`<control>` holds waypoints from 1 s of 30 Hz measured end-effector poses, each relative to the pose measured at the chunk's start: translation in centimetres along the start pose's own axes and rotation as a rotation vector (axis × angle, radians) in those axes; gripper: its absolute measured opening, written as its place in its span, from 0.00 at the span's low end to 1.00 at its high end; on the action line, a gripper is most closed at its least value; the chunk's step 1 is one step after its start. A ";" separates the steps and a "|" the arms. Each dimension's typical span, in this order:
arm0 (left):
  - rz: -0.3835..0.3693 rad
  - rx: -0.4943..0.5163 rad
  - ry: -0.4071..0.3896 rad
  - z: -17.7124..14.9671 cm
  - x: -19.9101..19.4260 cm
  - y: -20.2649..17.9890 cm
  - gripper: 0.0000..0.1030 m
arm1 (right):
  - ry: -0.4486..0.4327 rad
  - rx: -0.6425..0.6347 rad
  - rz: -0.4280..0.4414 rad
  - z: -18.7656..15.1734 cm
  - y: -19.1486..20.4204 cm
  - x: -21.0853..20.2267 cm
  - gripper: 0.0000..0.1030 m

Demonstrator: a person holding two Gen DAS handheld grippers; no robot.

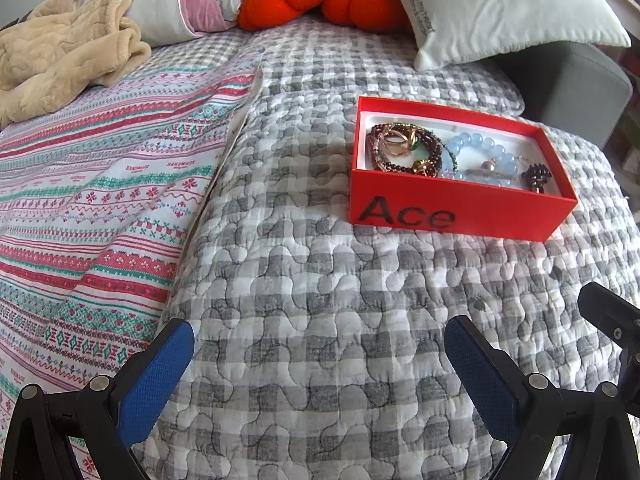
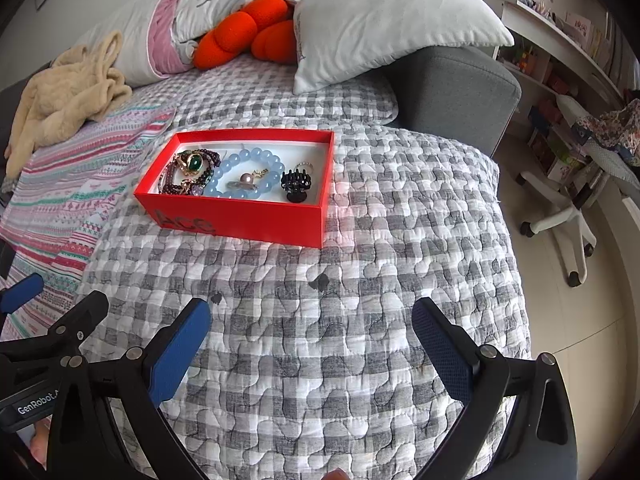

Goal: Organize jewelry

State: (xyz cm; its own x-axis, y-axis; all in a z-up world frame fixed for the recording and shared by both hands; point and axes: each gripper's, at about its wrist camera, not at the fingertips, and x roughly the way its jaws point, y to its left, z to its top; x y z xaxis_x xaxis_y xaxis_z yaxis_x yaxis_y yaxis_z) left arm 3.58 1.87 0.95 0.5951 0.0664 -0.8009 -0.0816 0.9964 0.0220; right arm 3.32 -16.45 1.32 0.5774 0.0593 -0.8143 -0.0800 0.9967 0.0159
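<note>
Left wrist view
- Red cardboard box w/ black "Ace" lettering: open-topped, sits on grey-and-white checked quilt; landmark for all below.
- Dark garnet-bead strands w/ gold-tone rings: inside box, left end.
- Pale blue bead bracelet: inside box, middle; small pearl-topped piece lies within its loop.
- Small dark spiky cluster piece: inside box, right end.
- Left gripper: blue-padded fingers spread wide, nothing between them; well short of box, on its near side.
- Quilt near box: no loose jewelry seen.

Right wrist view
- Same red box: all visible pieces inside it.
- Green-stone gold ring: on garnet strands, box's left end.
- Blue bracelet: box middle, touching garnet pile.
- Black spiky piece: box right end, apart from bracelet.
- Right gripper: fingers fully apart, empty; near side of box, well clear.
- Two small dark marks on quilt: betw. gripper and box; stain or item, can't tell.

Status (est.)
- Gathering into box looks done or nearly so; pieces are heaped, not sorted; no lid in view.
</note>
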 end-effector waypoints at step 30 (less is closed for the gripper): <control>0.018 0.008 -0.013 0.0 -0.2 0.2 1.00 | 0.000 -0.007 -0.004 0.1 0.3 -0.1 0.99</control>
State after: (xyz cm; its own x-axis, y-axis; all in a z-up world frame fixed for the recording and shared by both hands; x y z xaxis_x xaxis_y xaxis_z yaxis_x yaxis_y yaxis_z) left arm 3.45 2.08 1.09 0.6042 0.0848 -0.7923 -0.0862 0.9954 0.0408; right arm 3.35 -16.17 1.43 0.5780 0.0555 -0.8141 -0.0837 0.9965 0.0086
